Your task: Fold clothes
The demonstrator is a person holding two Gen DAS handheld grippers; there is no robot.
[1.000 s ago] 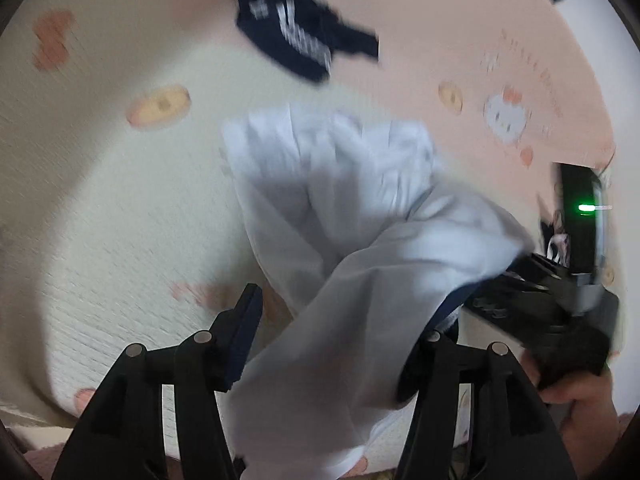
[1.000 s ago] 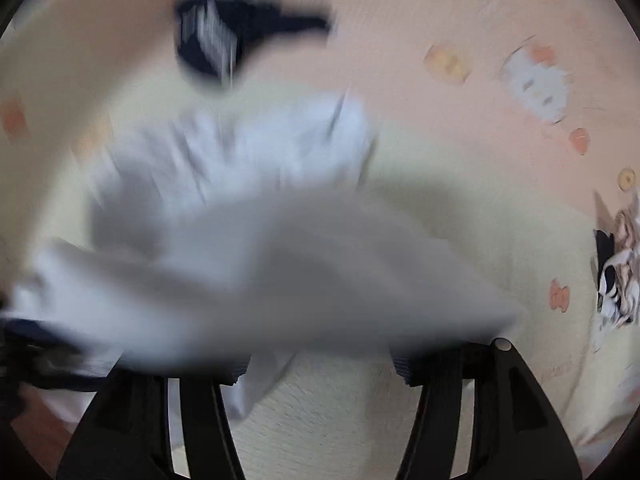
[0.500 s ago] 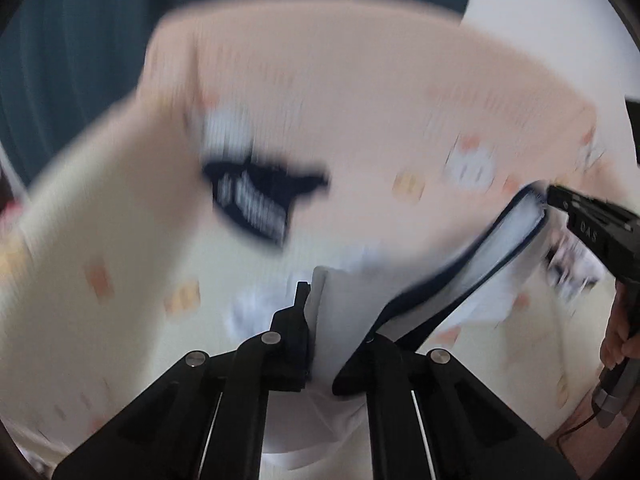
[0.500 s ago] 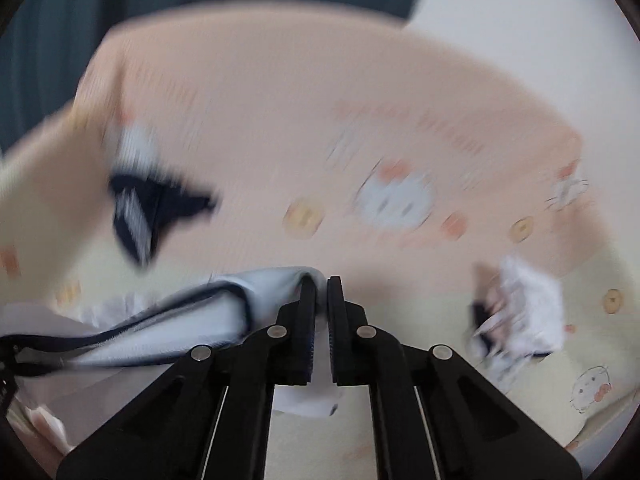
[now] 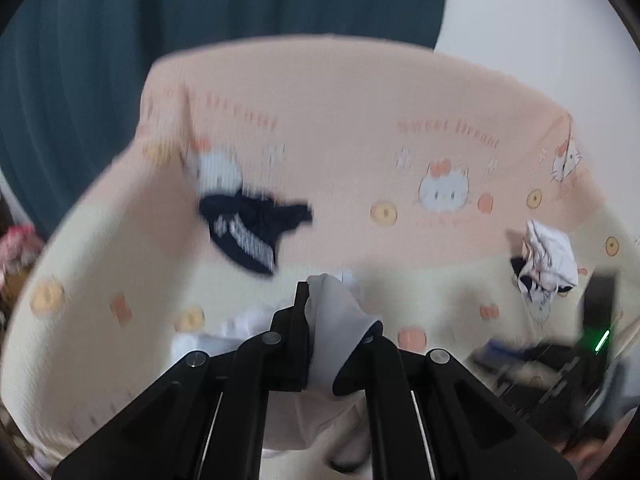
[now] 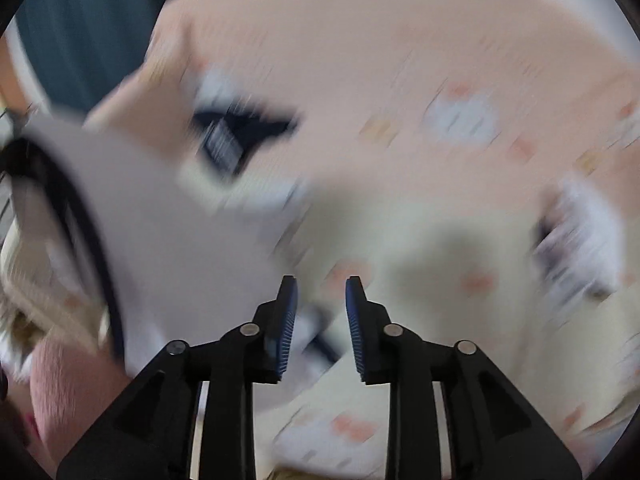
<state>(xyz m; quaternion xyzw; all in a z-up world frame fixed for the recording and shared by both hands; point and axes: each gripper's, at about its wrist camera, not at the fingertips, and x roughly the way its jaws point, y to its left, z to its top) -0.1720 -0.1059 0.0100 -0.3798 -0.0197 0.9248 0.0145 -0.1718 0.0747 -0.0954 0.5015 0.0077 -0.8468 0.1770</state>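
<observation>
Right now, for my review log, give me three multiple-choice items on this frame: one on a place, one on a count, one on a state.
1. Where does the dark navy garment with white stripes lie?
A. on the peach and cream printed bedspread
B. in the left gripper
C. on the teal curtain

2. How many garments lie loose on the bedspread, apart from the held one?
A. none
B. two
C. five

3. What does the left gripper hold?
A. nothing
B. the navy garment
C. the white cloth with dark trim

Key: 1 A, it rests flat on the peach part. 2 B, the navy one and a crumpled white and dark one. 3 C, the cloth is pinched between its closed pads; the right gripper is opening, nothing between.
</observation>
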